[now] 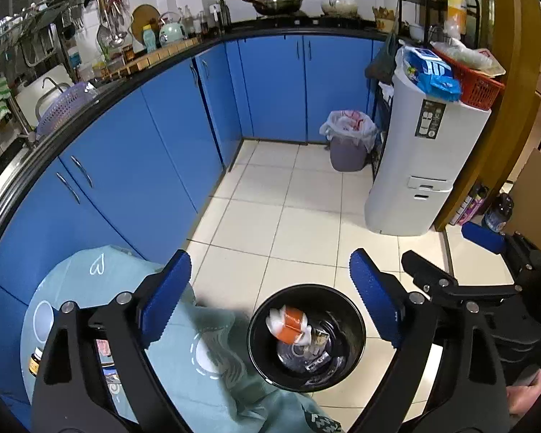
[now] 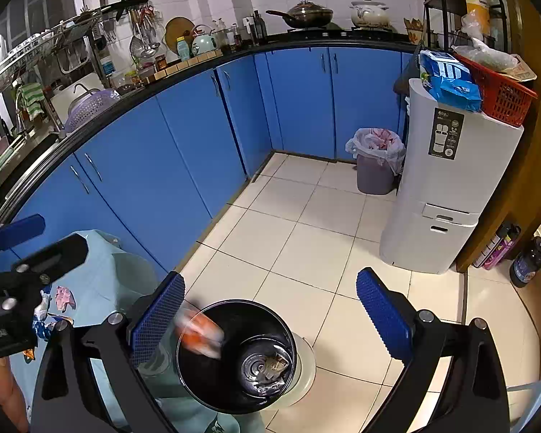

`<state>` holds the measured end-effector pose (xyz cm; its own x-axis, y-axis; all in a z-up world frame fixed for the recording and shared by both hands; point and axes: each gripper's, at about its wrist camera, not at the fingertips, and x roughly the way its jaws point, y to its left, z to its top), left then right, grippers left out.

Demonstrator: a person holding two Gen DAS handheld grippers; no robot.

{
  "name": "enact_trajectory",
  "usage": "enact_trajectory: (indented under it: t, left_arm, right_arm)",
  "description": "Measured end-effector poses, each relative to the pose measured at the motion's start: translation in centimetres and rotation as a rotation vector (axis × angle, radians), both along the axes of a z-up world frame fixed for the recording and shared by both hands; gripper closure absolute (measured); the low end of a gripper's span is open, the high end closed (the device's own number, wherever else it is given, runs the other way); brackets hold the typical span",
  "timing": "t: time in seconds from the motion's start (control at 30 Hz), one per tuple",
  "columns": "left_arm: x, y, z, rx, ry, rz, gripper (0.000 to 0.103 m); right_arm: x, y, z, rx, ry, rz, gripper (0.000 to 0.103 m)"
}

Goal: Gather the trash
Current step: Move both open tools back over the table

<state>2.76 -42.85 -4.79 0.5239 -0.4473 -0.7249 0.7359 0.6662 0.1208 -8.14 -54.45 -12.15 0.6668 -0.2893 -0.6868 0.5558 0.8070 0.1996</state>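
Blue cabinet doors (image 1: 184,133) curve round the kitchen under a black-edged bench (image 1: 234,34) crowded with pans, bottles and a kettle, and we see pale floor tiles (image 1: 299,223) spread out below them. A tall white appliance (image 1: 425,166) stands at the right with a red basket (image 1: 476,83) and a blue packet on top; just beside it, in the corner, sits a grey bin lined with a white bag (image 1: 348,140). Nearer to us a round table draped in a pale teal cloth (image 1: 212,342) fills the lower left, with a small brown jar at its edge and a few crumpled wrappers (image 2: 63,297) lying on it.

Just beside the table, on the floor, is the black trash bin (image 1: 306,335). Inside it we find the orange and white wrapper (image 1: 290,326) resting on top of other scraps; from the right wrist view the same piece is a blur at the bin's inner wall.

The left claw (image 1: 270,299) hangs above the bin with its blue pads wide apart and nothing between them. The right claw (image 2: 270,317) is likewise spread wide and empty over the bin's mouth.
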Motion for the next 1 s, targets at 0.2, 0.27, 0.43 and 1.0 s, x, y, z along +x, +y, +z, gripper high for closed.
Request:
enact_trajectory:
  t: [0.2, 0.27, 0.43, 1.0]
  left_arm:
    - [0.8, 0.6, -0.3, 0.001, 0.022, 0.032, 0.012]
    - [1.2, 1.0, -0.3, -0.004, 0.029, 0.046, 0.012]
    - [2.1, 2.6, 0.0, -0.018, 0.027, 0.092, 0.012]
    - [7.4, 14.7, 0.0, -0.067, 0.035, 0.358, 0.012]
  right_arm:
    - [1.1, 1.0, 0.2, -0.001, -0.005, 0.024, 0.009]
    - [1.6, 1.3, 0.3, -0.002, -0.006, 0.033, 0.009]
    - [3.1, 2.8, 0.8, -0.022, -0.005, 0.062, 0.009]
    - [11.1, 11.5, 1.1, -0.047, 0.022, 0.287, 0.009]
